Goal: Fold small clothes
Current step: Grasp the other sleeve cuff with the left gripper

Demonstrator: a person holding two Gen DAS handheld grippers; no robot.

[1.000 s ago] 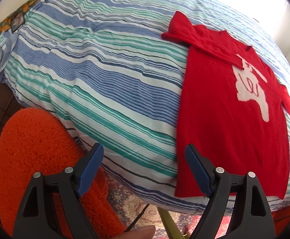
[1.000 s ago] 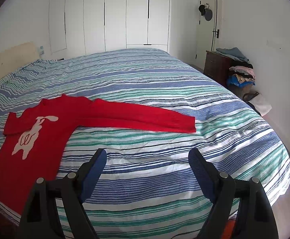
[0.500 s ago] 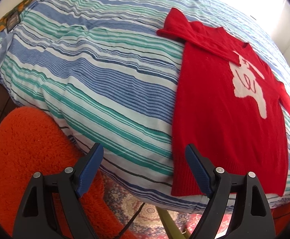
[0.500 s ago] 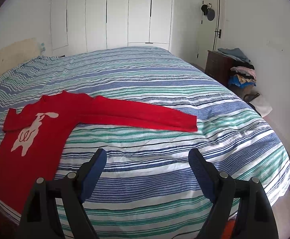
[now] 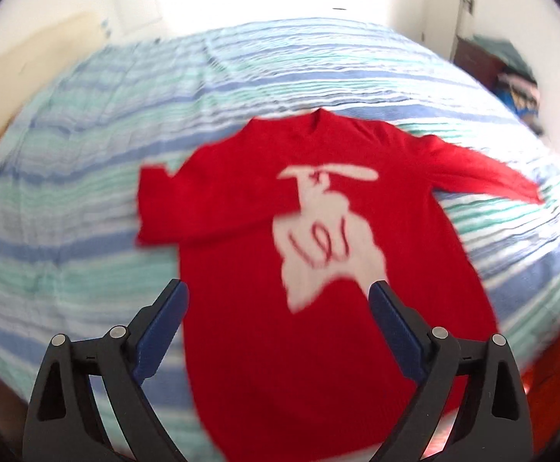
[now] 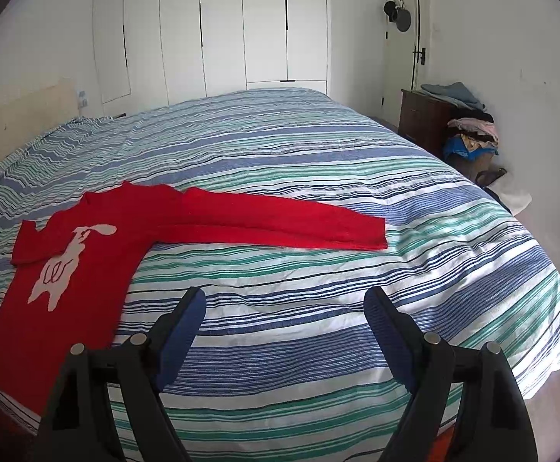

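Bed top: wide bare striped cover beyond and right of red sweater; open approach from near edge. Sweater lies flat, one sleeve stretched rightwards across cover, low obstacle only. Right of bed: dresser w/ clothes pile beside wall, narrow gap. Wardrobe behind far edge.

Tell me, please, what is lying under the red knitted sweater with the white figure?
The red knitted sweater lies flat on the striped blue, green and white bedspread. Only this cover shows around it; whatever is directly beneath the sweater is hidden.
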